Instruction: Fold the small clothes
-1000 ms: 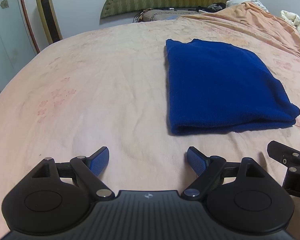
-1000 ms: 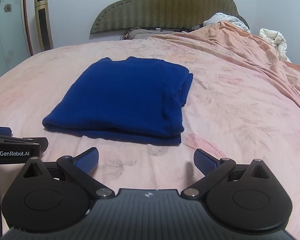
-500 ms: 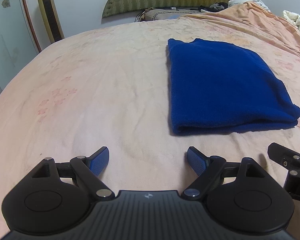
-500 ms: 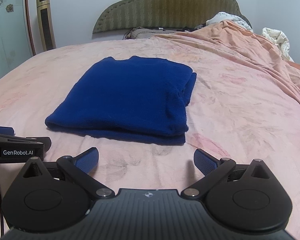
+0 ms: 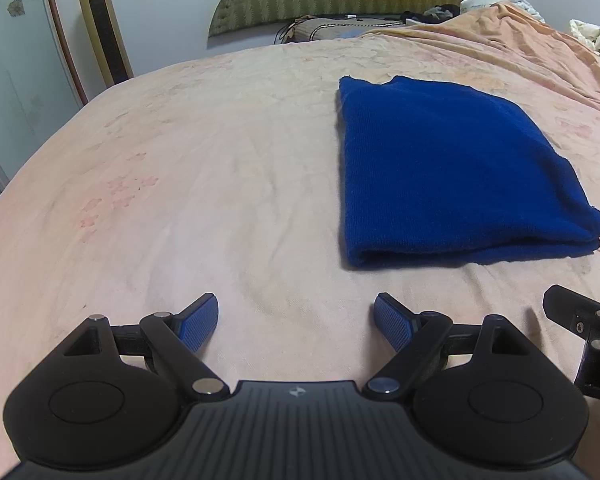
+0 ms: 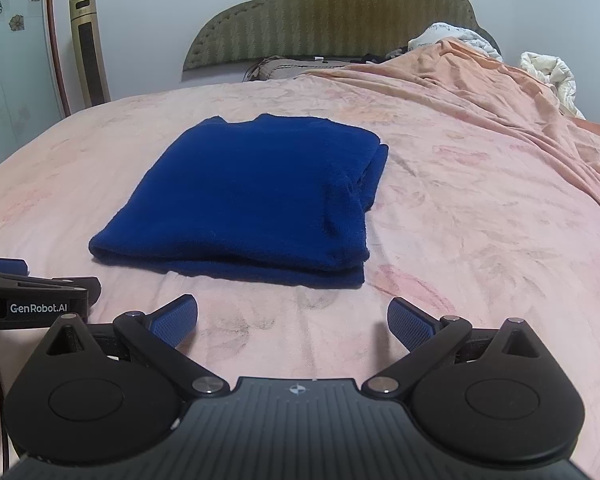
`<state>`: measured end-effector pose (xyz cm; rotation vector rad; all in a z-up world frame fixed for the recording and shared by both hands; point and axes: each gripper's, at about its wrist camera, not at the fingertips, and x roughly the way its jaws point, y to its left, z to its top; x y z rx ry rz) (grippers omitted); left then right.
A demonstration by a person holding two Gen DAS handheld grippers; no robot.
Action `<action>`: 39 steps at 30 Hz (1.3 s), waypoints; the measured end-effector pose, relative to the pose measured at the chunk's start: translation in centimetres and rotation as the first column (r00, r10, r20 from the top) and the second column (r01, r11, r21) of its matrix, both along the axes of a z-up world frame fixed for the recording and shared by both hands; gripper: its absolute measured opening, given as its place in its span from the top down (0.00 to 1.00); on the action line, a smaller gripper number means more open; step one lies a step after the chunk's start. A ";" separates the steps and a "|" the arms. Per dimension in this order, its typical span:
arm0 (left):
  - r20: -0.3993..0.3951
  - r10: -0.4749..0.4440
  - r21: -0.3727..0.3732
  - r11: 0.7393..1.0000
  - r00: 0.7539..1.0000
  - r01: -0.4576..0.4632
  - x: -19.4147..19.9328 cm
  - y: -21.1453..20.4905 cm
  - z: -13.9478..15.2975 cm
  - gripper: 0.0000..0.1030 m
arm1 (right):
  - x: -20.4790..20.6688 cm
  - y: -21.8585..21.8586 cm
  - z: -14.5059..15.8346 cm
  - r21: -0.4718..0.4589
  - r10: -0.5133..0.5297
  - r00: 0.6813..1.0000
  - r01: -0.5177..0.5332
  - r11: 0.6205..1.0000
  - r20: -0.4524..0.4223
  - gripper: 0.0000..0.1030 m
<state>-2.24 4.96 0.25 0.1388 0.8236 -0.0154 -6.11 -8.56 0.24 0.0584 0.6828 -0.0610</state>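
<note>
While both tongs hang empty, the blue sweater lies folded on the bed.
Left tongs (image 5: 296, 316) gape wide over bare pink bedsheet (image 5: 180, 200); the folded blue sweater (image 6: 252, 196) lies just ahead; right tongs (image 6: 292, 318) are equally spread. A careless nudge could spill its loose right-hand layers. Sleeves are tucked from sight.

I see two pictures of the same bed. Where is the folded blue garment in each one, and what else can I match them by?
Left wrist view: the blue garment lies right of centre on the pink sheet, ahead and to the right of the open left gripper.
Right wrist view: it lies centre-left, ahead and slightly left of the open right gripper.
Shared landmark: the gold tower fan by the wall, upper left in both.
</note>
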 end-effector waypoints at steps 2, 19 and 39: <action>0.002 0.004 -0.002 1.000 1.000 -0.004 0.0 0.0 0.0 0.17 | 0.1 0.0 -0.1 0.002 -0.001 1.000 0.001 1.000 -0.004 0.01; 0.001 0.005 0.008 1.000 1.000 -0.005 -0.1 0.0 0.0 0.17 | 0.0 0.2 -0.2 0.009 0.006 1.000 -0.006 1.000 -0.001 0.01; 0.004 0.004 0.013 1.000 1.000 -0.004 -0.2 0.1 0.1 0.17 | -0.1 0.2 -0.1 0.005 0.006 1.000 -0.006 1.000 -0.004 0.00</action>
